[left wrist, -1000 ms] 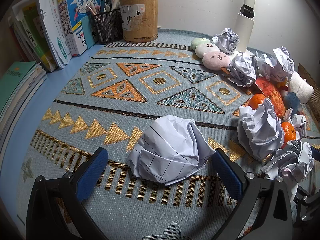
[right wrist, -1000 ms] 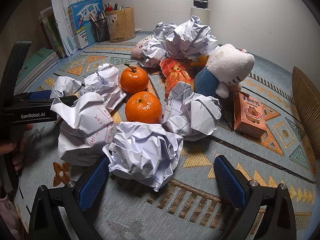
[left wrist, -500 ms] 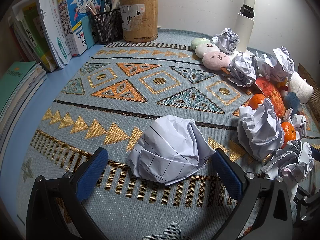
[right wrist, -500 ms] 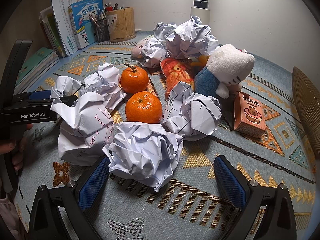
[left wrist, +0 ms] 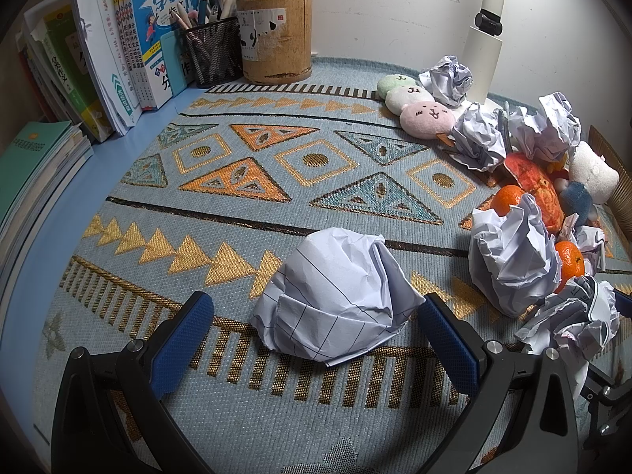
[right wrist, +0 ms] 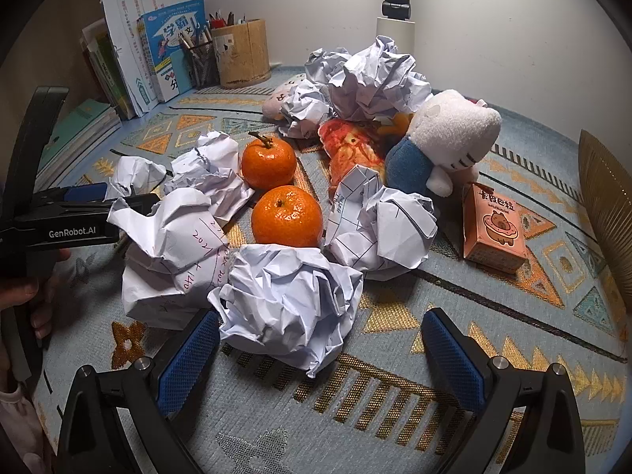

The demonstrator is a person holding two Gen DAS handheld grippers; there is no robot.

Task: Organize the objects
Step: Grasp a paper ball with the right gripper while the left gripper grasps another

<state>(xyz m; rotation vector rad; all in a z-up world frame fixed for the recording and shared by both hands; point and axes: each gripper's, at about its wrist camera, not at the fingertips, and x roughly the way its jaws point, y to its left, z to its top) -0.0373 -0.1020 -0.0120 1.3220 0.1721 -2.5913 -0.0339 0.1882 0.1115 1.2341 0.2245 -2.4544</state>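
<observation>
My left gripper (left wrist: 314, 333) is open, its blue pads on either side of a crumpled lined paper ball (left wrist: 335, 296) on the patterned mat, not squeezing it. My right gripper (right wrist: 320, 351) is open around a crumpled white paper ball (right wrist: 288, 300), left pad close to it. Behind it lie two tangerines (right wrist: 286, 217), several more paper balls (right wrist: 379, 233), a white and blue plush toy (right wrist: 446, 138) and a small pink carton (right wrist: 493, 229). The left gripper's body (right wrist: 59, 229) shows at the left of the right wrist view.
Books (left wrist: 118, 51) stand and lie along the left edge. A mesh pen holder (left wrist: 213, 55) and a round wooden holder (left wrist: 276, 39) stand at the back. Round plush toys (left wrist: 426, 116) and a white lamp post (left wrist: 486, 39) are back right. A woven basket edge (right wrist: 608, 189) is far right.
</observation>
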